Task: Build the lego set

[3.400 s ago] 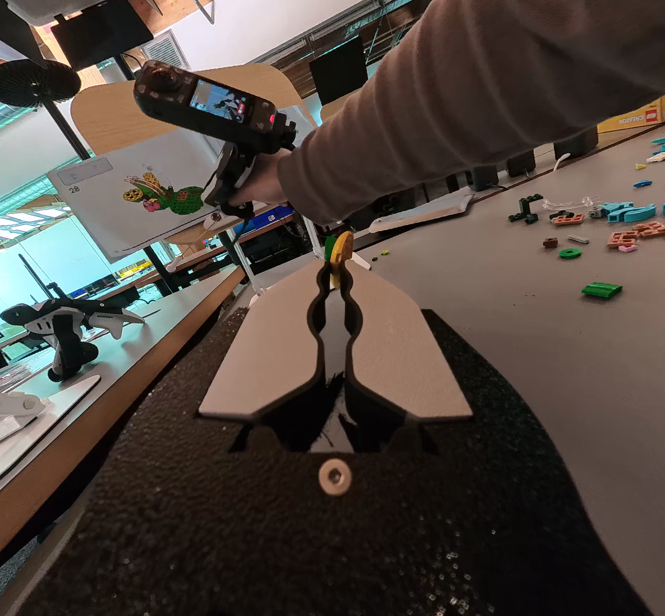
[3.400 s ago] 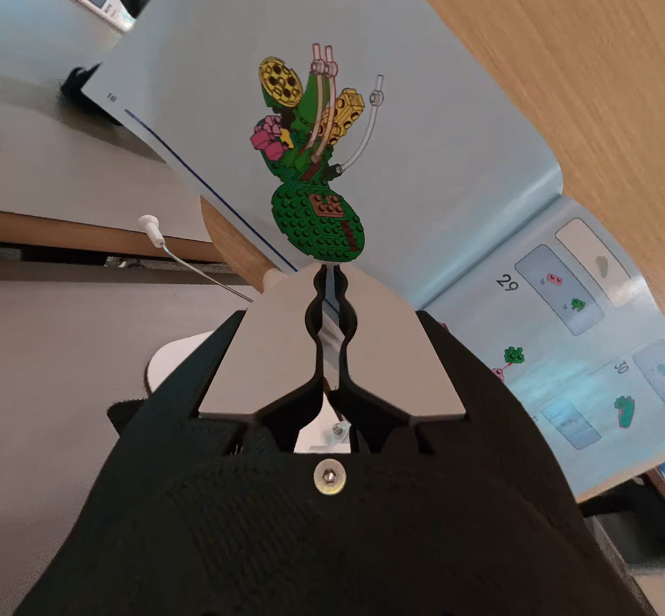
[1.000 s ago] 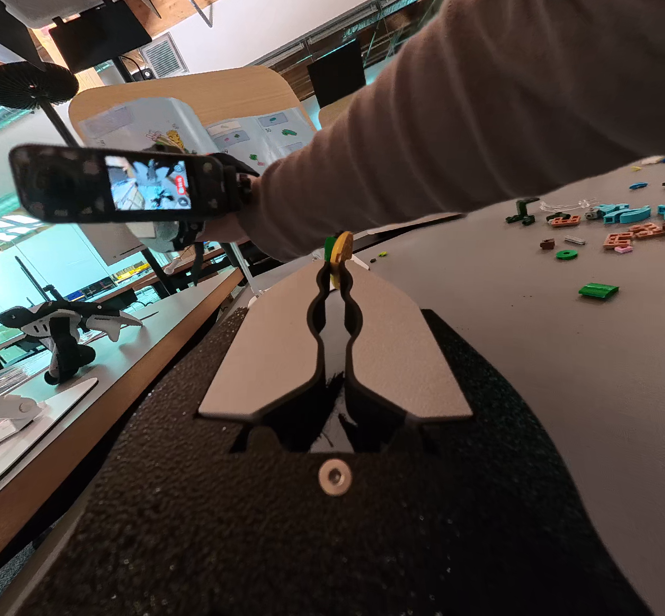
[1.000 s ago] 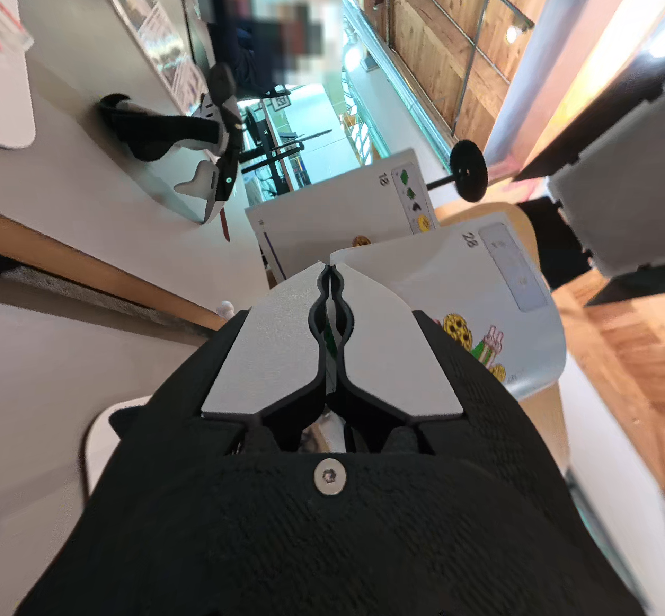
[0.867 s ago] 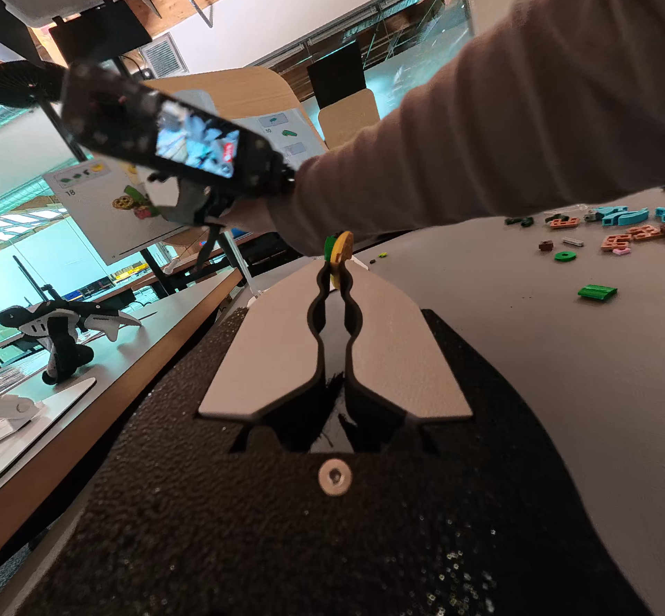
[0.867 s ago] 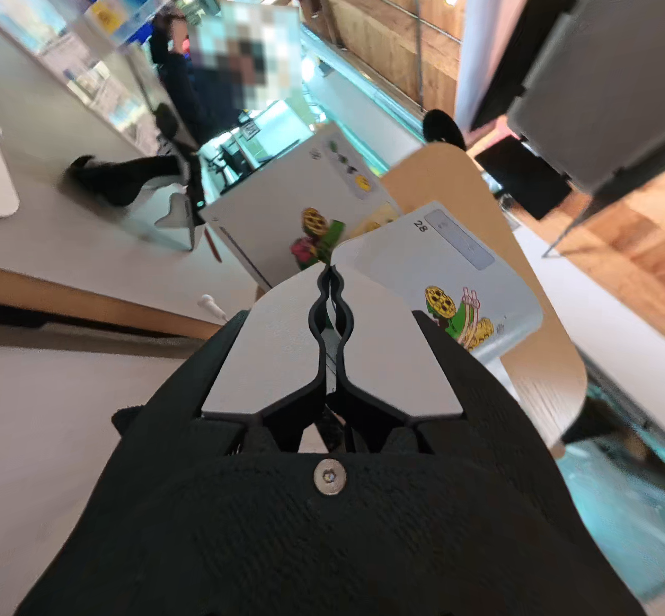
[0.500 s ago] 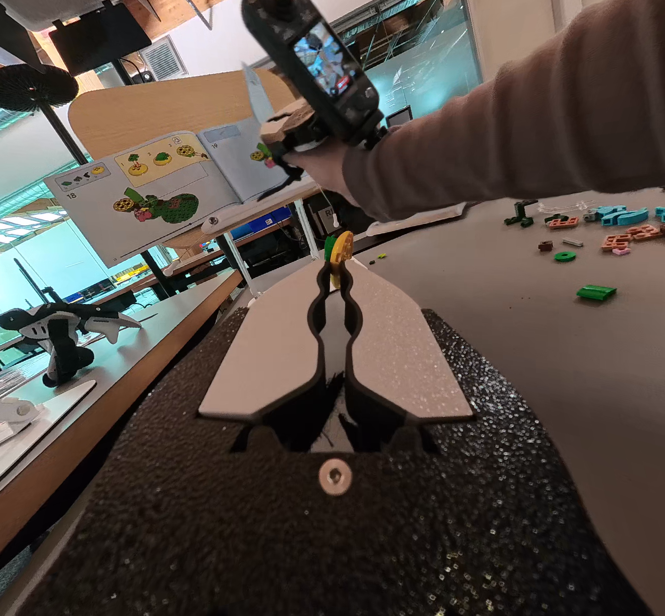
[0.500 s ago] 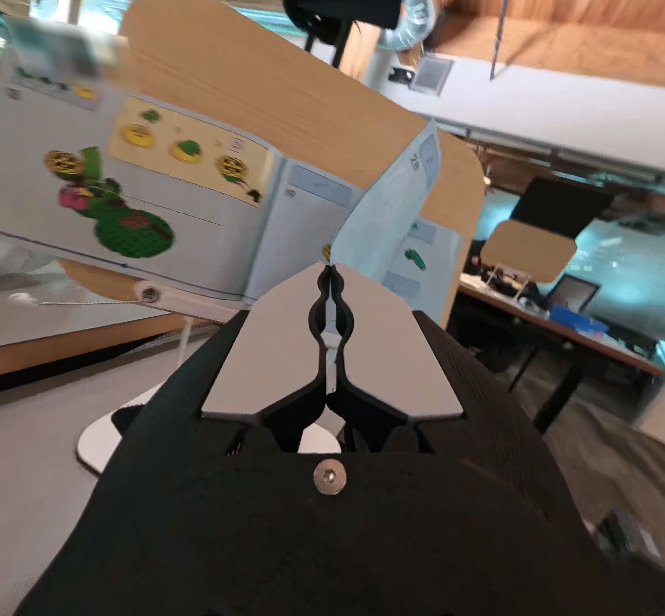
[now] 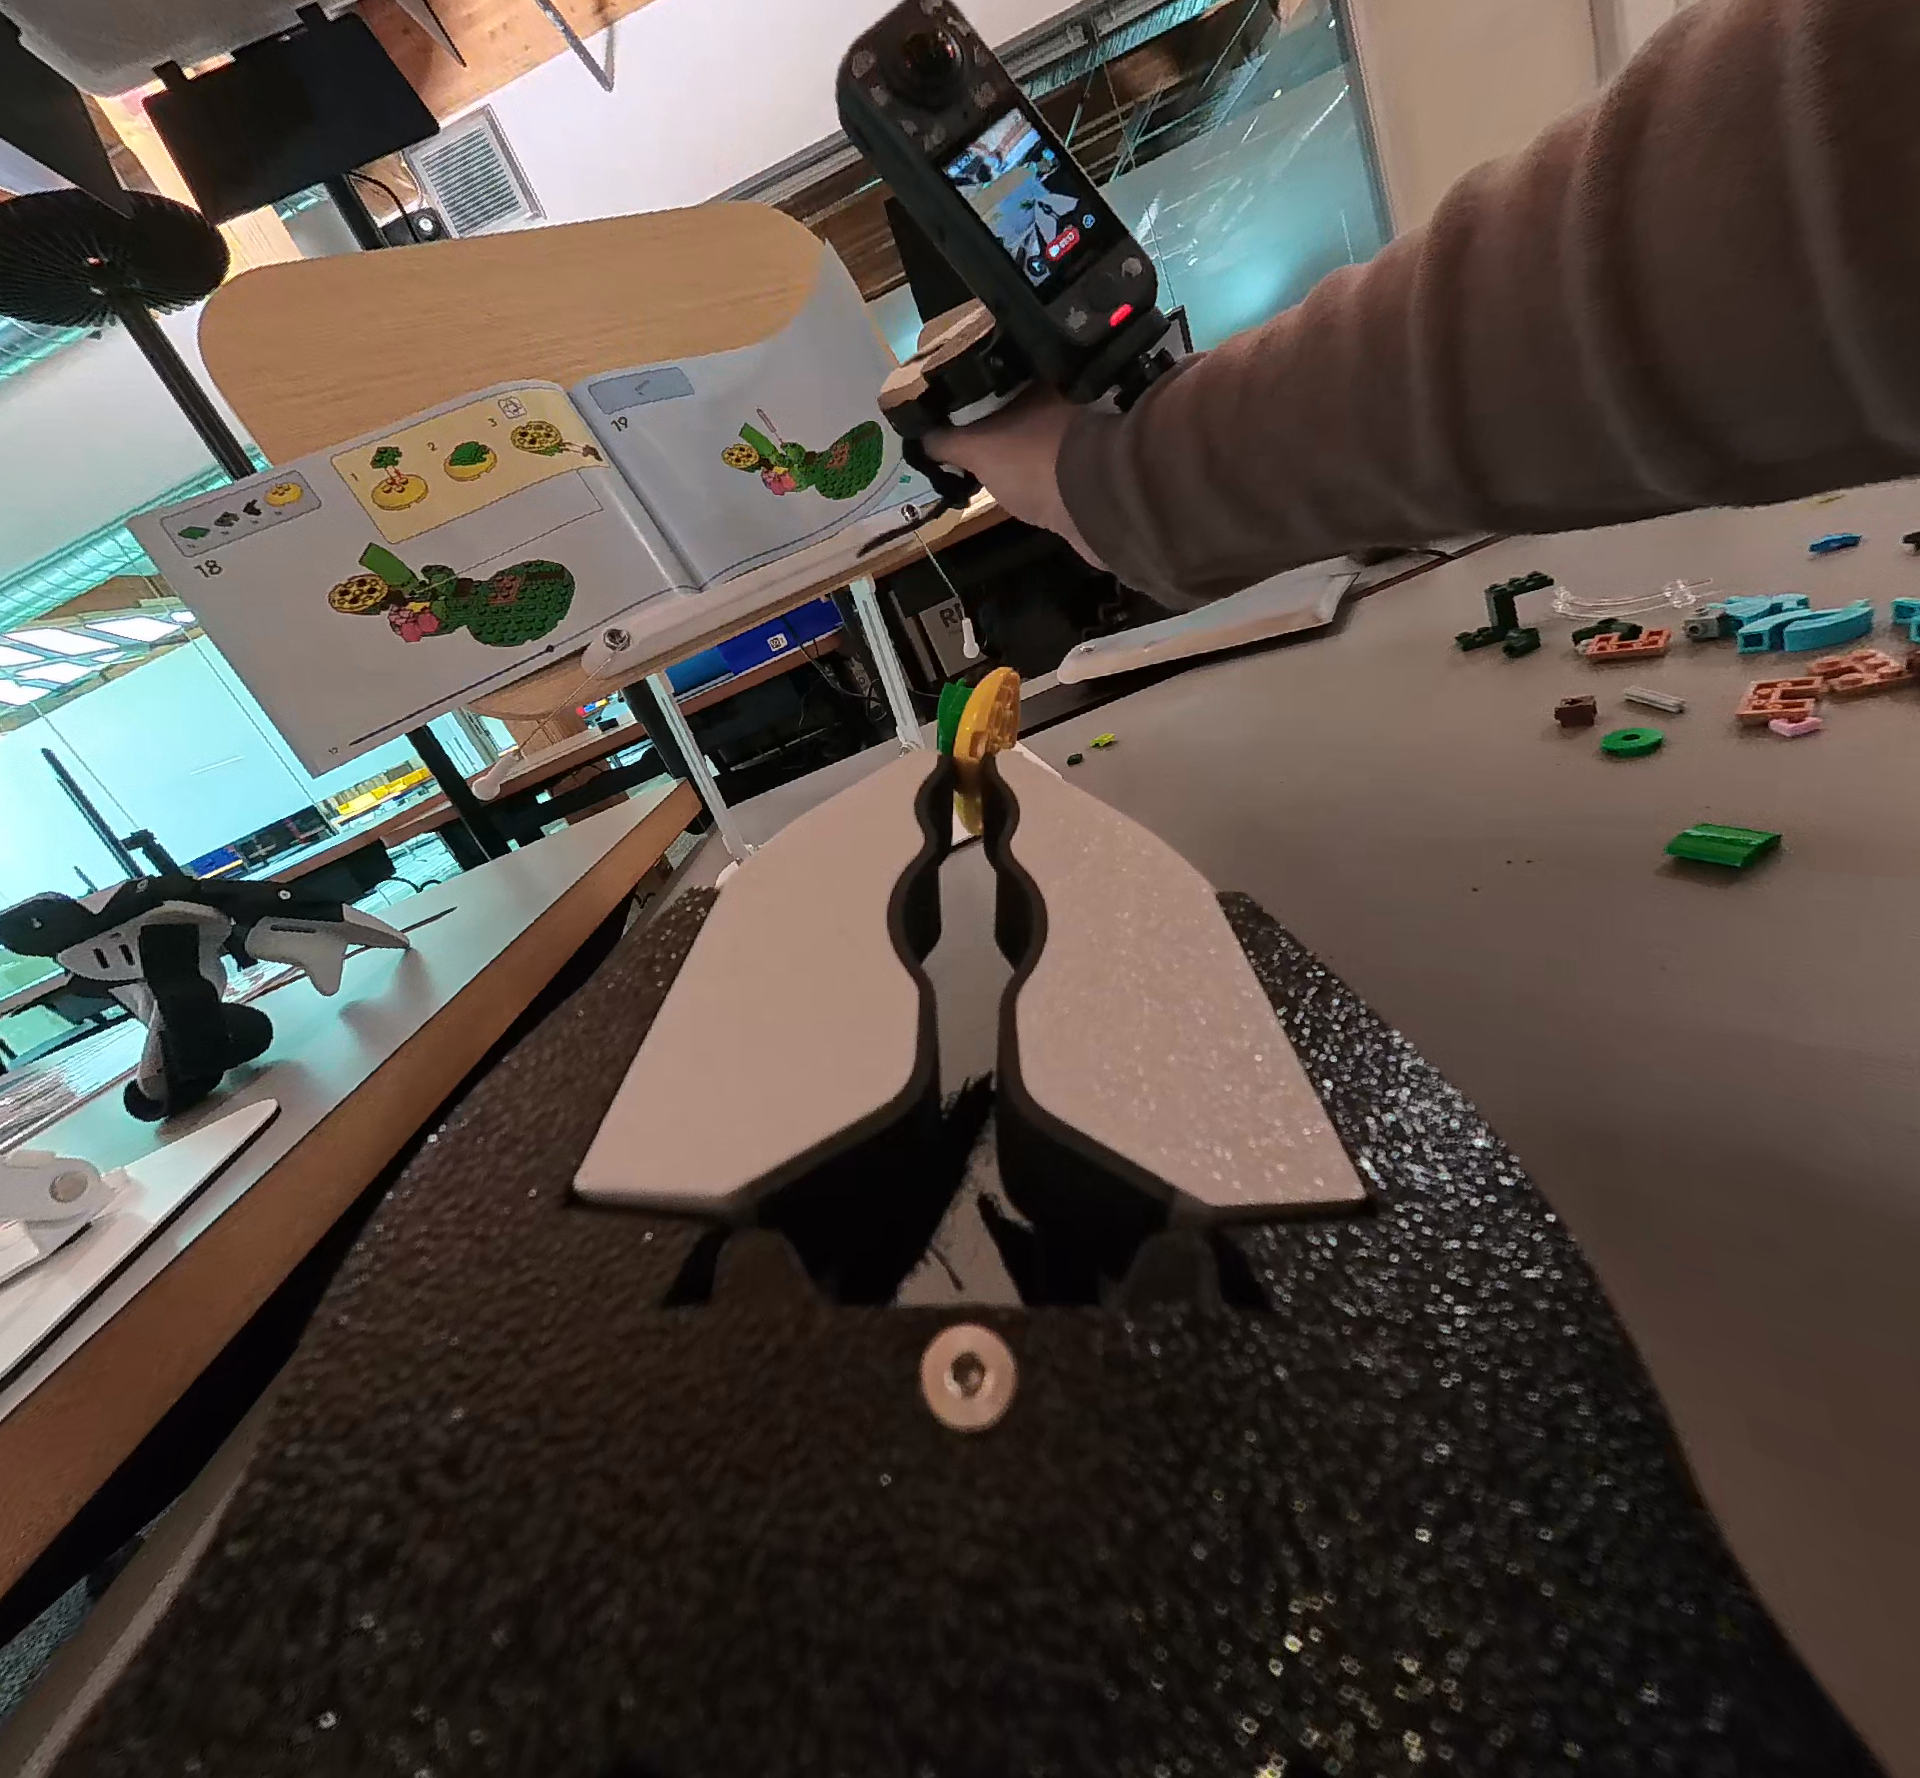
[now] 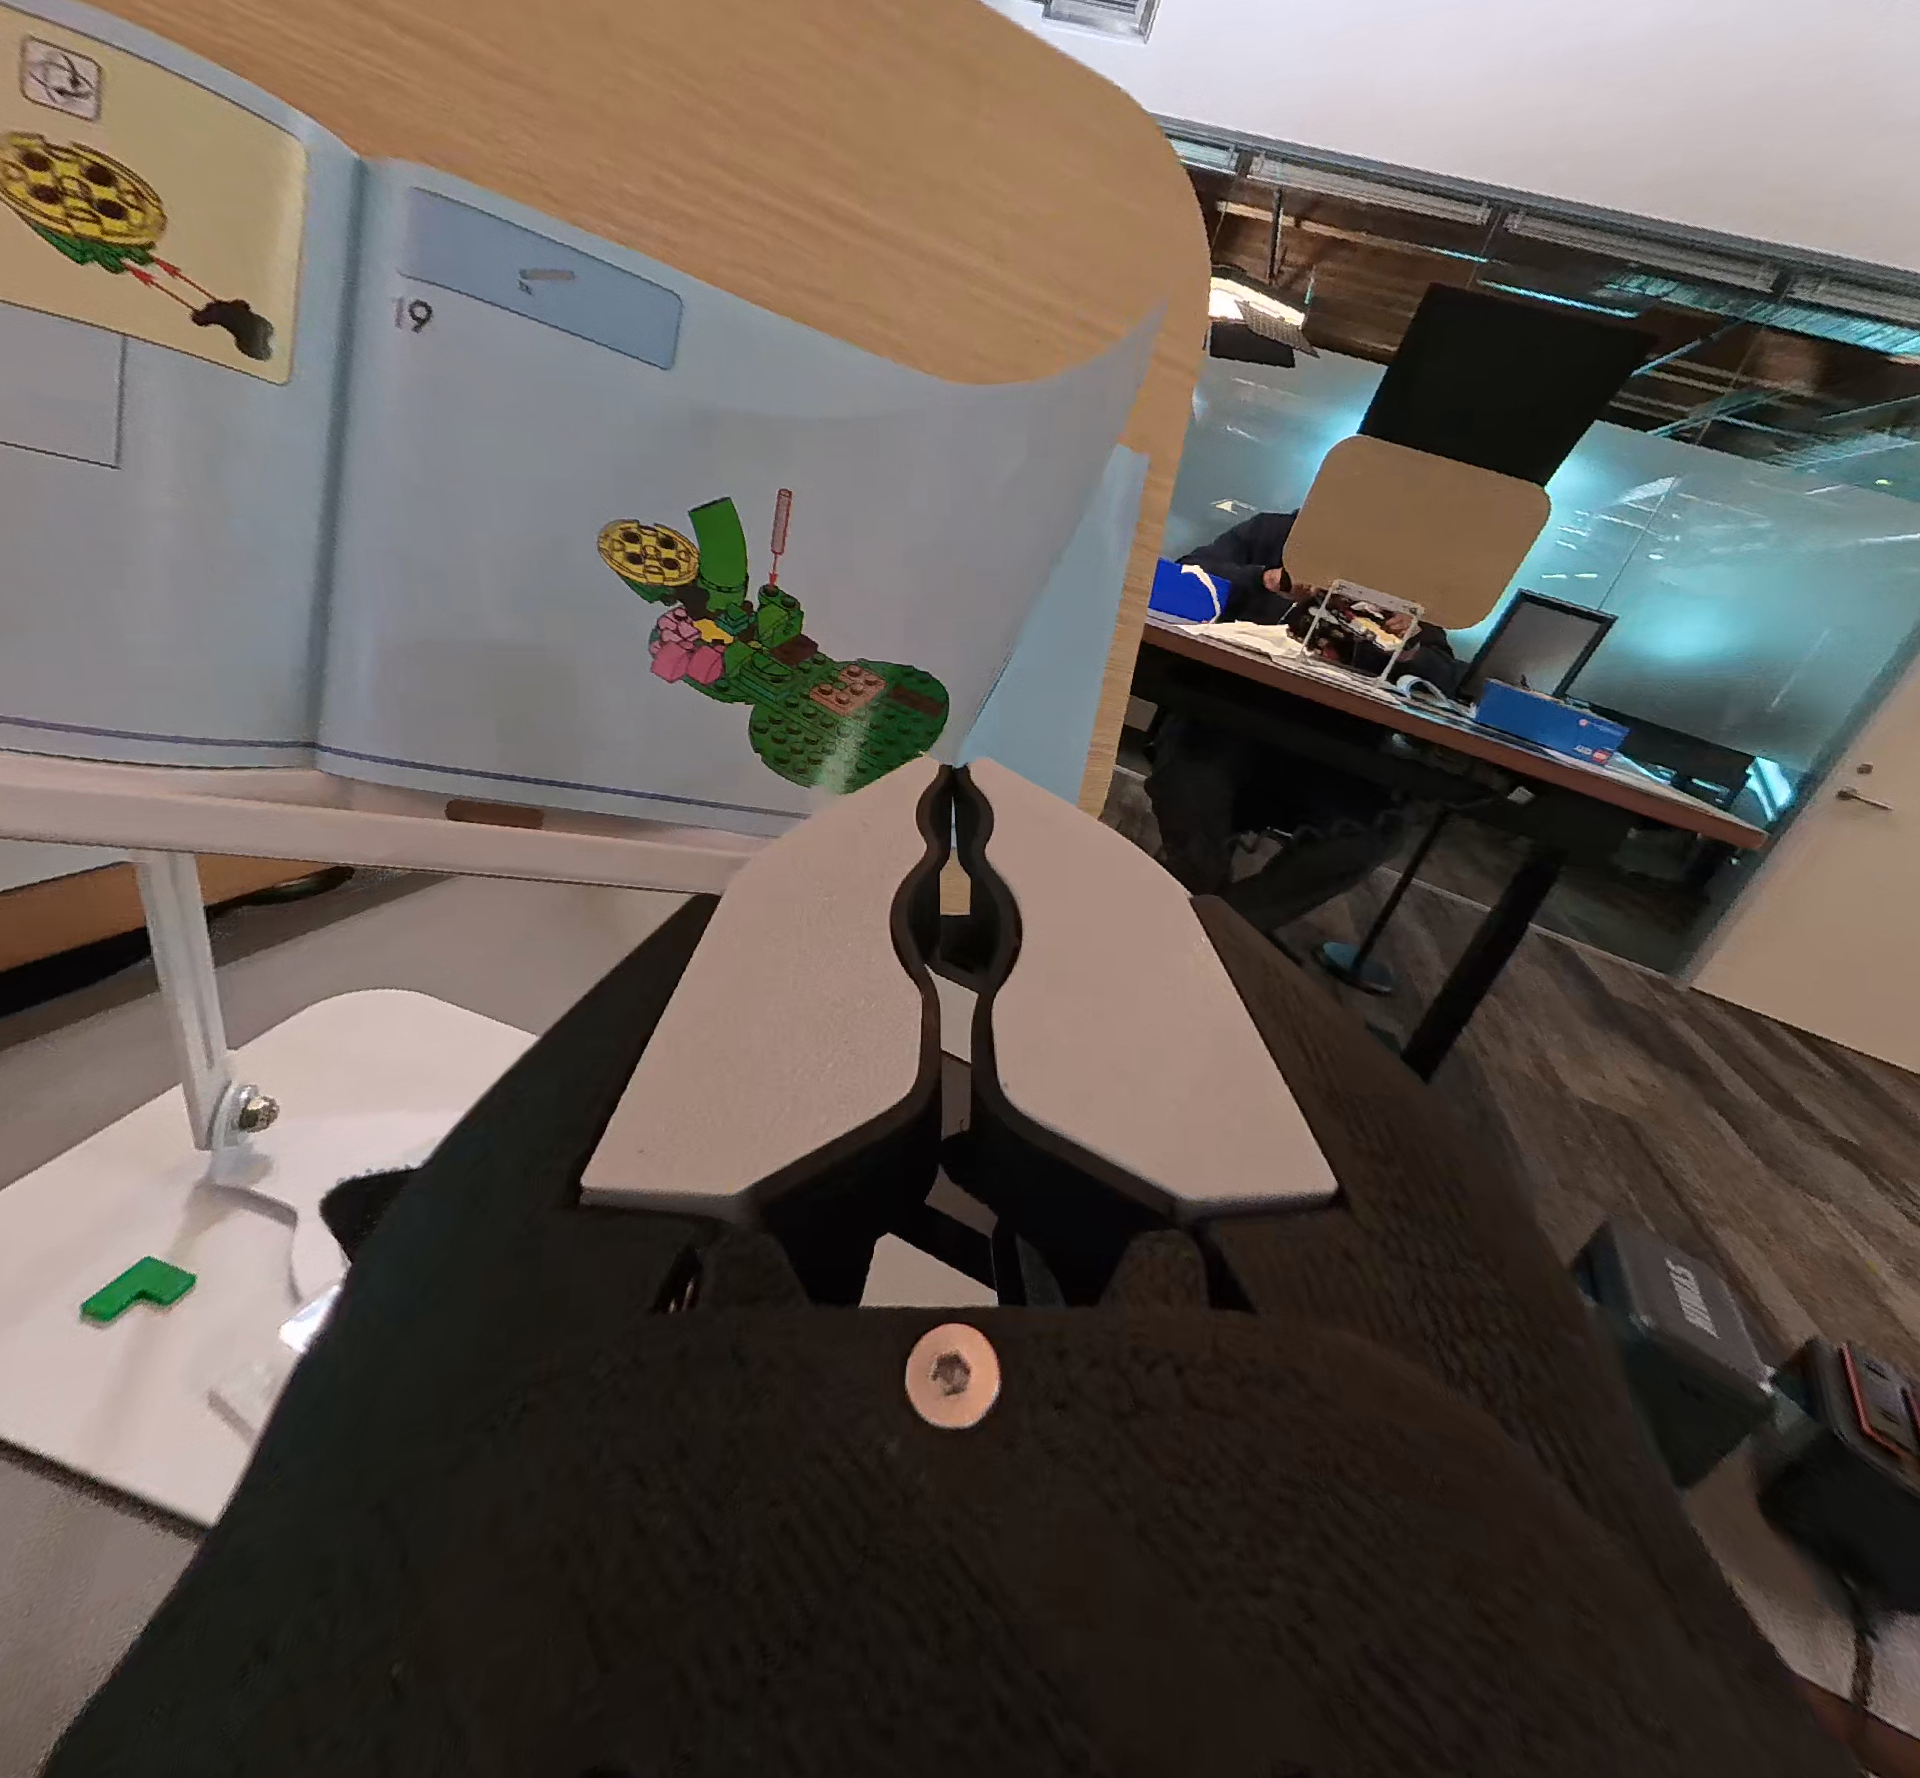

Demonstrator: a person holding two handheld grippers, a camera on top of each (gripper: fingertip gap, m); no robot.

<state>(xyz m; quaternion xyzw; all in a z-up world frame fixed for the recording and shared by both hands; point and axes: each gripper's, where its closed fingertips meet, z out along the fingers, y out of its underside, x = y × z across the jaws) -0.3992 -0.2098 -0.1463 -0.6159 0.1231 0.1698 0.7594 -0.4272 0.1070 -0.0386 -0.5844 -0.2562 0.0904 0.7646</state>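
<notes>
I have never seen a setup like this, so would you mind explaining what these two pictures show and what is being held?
No robot here: a person holds a handheld two-finger gripper in each hand, each with a camera looking along its fingers. The left wrist view shows the left gripper shut on a small yellow and green lego piece, over a grey table strewn with loose lego pieces. The right wrist view shows the right gripper closed at the corner of a page of the instruction booklet on its stand.
</notes>
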